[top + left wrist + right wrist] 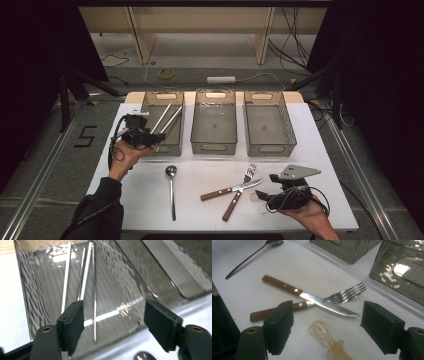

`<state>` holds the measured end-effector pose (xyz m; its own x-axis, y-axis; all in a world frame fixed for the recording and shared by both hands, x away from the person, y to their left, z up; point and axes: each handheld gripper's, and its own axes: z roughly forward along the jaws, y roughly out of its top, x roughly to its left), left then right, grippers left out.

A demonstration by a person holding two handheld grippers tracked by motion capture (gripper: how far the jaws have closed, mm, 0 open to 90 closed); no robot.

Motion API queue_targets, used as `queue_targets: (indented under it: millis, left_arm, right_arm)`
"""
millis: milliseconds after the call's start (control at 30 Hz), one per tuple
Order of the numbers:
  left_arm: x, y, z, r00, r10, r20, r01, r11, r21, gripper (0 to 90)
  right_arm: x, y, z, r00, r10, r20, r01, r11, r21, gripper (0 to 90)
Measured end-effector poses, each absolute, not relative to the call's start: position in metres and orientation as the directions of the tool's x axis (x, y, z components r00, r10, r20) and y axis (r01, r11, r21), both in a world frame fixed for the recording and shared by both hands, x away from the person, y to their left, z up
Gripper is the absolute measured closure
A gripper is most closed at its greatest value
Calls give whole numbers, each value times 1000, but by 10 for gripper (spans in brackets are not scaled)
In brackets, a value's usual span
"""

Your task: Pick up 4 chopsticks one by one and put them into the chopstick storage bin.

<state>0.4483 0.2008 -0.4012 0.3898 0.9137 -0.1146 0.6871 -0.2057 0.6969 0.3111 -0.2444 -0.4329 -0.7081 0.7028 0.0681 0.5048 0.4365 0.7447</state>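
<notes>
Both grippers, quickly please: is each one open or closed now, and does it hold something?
Left gripper: open, nothing between its fingers, at the near end of the left bin.
Right gripper: open, holding nothing, above a small clear bulb.

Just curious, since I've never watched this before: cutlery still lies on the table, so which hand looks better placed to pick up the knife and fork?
The right hand-held gripper: its open jaws face the wooden-handled steak knife and crossed wooden-handled fork. The left hand-held gripper is over the left clear plastic bin.
</notes>
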Motion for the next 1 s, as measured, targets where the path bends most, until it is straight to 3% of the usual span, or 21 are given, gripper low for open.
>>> queue_targets:
  millis: [433, 1000]
  left_arm:
    - [402, 182, -406, 461, 879, -121, 692, -271, 669, 213]
    - [359, 165, -426, 486, 864, -129, 716, -310, 626, 178]
  right_arm:
    - [313, -248, -437, -700, 712, 55, 524, 460, 717, 274]
    - [316, -258, -442, -686, 727, 37, 555, 489, 673, 276]
